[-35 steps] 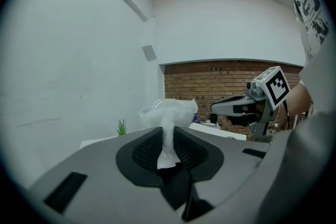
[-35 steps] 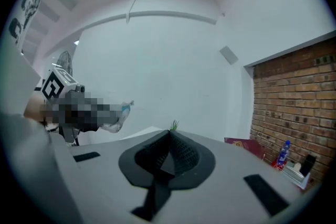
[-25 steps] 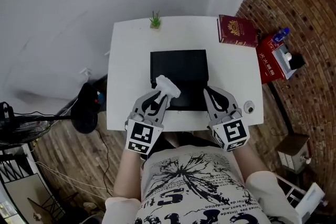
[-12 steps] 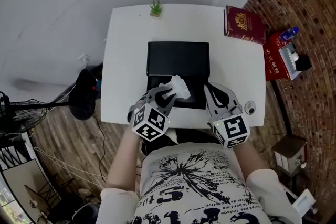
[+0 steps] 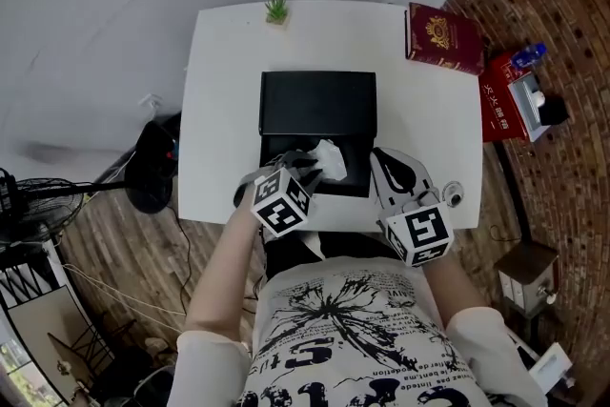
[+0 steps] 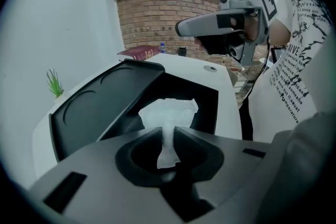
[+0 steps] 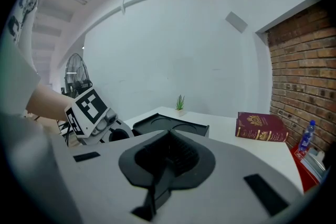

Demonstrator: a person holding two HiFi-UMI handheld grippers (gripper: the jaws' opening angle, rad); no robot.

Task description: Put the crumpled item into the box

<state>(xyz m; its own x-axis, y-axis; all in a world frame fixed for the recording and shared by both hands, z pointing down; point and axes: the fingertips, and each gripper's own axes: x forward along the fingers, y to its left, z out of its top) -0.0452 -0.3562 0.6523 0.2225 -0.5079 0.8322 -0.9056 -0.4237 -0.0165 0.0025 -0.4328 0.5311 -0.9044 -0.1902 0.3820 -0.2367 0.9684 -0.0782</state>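
Note:
A black box [image 5: 335, 178] lies open mid-table, its lid [image 5: 317, 103] folded back on the far side. My left gripper [image 5: 309, 164] is shut on a crumpled white paper item [image 5: 330, 157], which hangs over the box's open well. In the left gripper view the paper [image 6: 169, 114] is pinched between the jaws of the left gripper [image 6: 168, 132], with the box's cavity [image 6: 207, 99] just beyond. My right gripper [image 5: 382, 163] rests at the box's right side with its jaws together and nothing in them. In the right gripper view the right gripper [image 7: 168, 137] points past the lid [image 7: 170, 125].
A small green plant [image 5: 276, 8] stands at the white table's [image 5: 219, 91] far edge. A dark red book [image 5: 443, 38] lies at the far right corner. A small round object [image 5: 452, 195] sits near the front right edge. A red case [image 5: 515, 100] and a fan [image 5: 29, 205] are off the table.
My left gripper has carried the crumpled paper rightward, from the box's front left corner to over its open well. The right gripper has stayed where it was.

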